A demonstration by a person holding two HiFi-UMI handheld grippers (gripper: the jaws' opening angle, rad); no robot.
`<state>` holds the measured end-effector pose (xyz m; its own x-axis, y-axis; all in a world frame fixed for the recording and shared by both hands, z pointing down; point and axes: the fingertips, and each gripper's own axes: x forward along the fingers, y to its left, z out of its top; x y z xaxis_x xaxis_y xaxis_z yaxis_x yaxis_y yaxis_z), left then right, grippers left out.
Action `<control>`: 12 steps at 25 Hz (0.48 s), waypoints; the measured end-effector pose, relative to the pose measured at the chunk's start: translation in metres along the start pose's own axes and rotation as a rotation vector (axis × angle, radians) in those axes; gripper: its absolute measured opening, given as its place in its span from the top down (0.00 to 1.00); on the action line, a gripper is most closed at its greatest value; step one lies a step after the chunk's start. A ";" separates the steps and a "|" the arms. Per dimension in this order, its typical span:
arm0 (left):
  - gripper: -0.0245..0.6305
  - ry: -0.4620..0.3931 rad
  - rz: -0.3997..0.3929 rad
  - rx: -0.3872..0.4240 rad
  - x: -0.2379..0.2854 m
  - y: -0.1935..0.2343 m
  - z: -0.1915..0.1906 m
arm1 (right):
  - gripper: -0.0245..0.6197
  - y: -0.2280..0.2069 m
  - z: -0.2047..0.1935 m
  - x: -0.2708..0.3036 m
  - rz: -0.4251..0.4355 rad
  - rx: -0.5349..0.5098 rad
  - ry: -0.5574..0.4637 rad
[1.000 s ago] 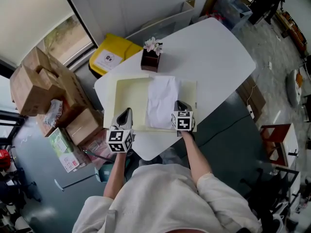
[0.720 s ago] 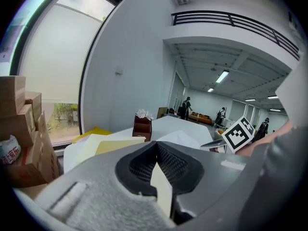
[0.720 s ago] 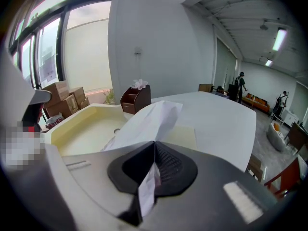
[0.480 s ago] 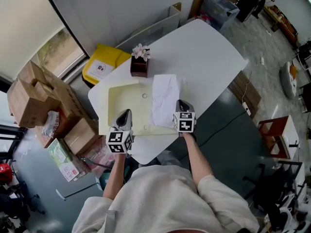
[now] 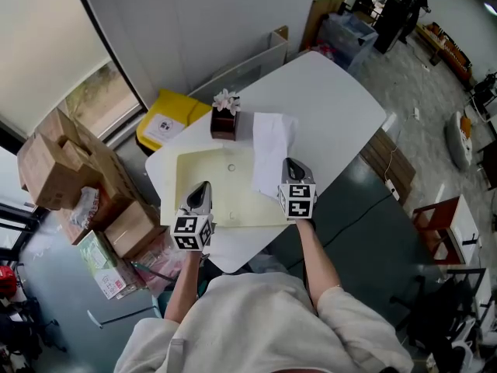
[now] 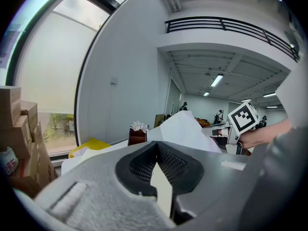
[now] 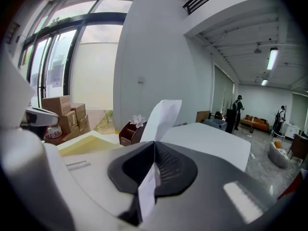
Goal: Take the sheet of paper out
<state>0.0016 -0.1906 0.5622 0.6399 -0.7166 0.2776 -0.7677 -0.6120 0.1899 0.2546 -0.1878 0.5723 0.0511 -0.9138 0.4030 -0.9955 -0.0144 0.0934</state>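
An open cream folder (image 5: pixel 221 189) lies on the white table (image 5: pixel 334 99). My left gripper (image 5: pixel 201 188) is shut on the folder's near edge; in the left gripper view that cream edge (image 6: pixel 162 189) shows pinched between the jaws. My right gripper (image 5: pixel 290 165) is shut on the white sheet of paper (image 5: pixel 272 152), which stands lifted above the folder's right side and curls away from me. In the right gripper view the sheet (image 7: pixel 162 117) rises up out of the closed jaws. The sheet (image 6: pixel 185 129) also shows in the left gripper view.
A brown box with white flowers (image 5: pixel 224 117) stands just beyond the folder. Cardboard boxes (image 5: pixel 58 162) and a yellow bag (image 5: pixel 172 119) sit on the floor to the left. The table's far right half is bare; its near edge runs close under both grippers.
My right gripper has risen with the sheet, which lay flat in the folder and now stands lifted clear of it. The left gripper rose slightly, still holding the folder.
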 end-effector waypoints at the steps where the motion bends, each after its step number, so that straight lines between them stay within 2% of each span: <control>1: 0.96 -0.007 0.003 0.004 -0.001 0.000 0.003 | 0.95 0.000 0.007 -0.003 0.003 -0.004 -0.019; 12: 0.96 -0.069 0.056 0.020 -0.022 0.015 0.032 | 0.95 0.032 0.066 -0.022 0.083 -0.052 -0.168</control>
<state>-0.0226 -0.1948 0.5290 0.5970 -0.7710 0.2218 -0.8022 -0.5761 0.1567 0.2167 -0.1945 0.5063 -0.0496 -0.9660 0.2538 -0.9900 0.0811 0.1152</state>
